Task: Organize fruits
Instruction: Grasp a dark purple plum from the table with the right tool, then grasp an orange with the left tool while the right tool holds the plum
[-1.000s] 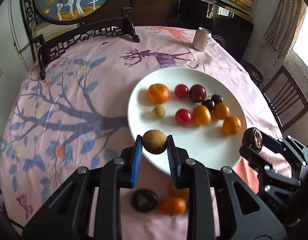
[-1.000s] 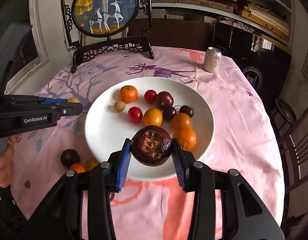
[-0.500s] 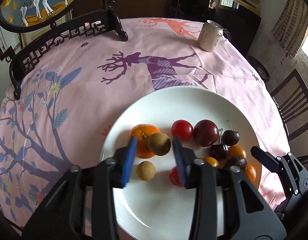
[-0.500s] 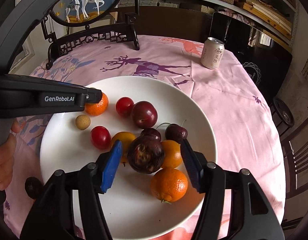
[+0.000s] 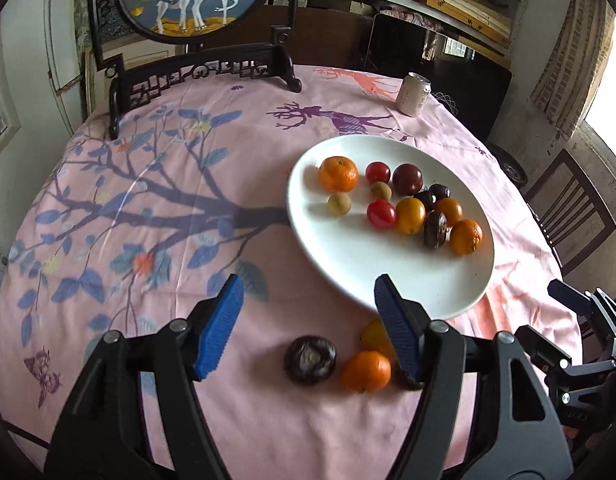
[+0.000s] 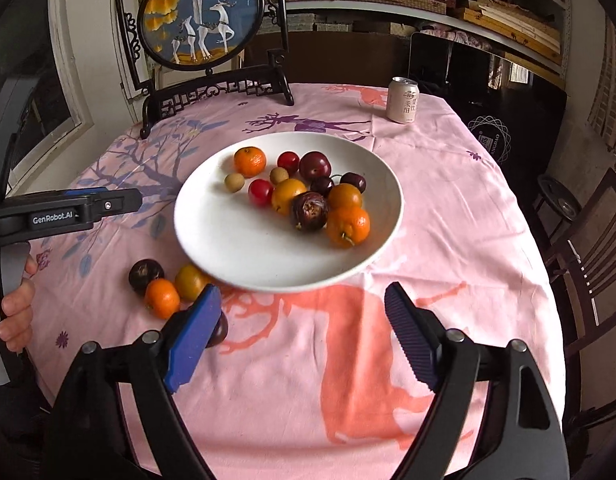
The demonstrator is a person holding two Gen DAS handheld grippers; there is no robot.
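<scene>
Table: we see a round table in pink printed cloth (image 6: 447,184).
Plate: round white ceramic plate (image 6: 236,248) holds most fruits.
Left gripper (image 5: 308,320): wide apart, empty.
Right gripper (image 6: 300,328): wide apart, empty.
Strays: small orange mandarin (image 5: 365,371) and wrinkled dark passion fruit (image 5: 310,359) lie on cloth beside plate.

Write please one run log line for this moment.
left gripper: open | right gripper: open | plate: fruits | loose fruits: beside plate

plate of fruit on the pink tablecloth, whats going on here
A person is sorting fruit onto the white plate with two handheld grippers. The left gripper and right gripper are both open and empty, pulled back near the table edge. Most fruit is on the plate. A wrinkled passion fruit, a mandarin and a yellow-orange fruit wait on the cloth.
</scene>
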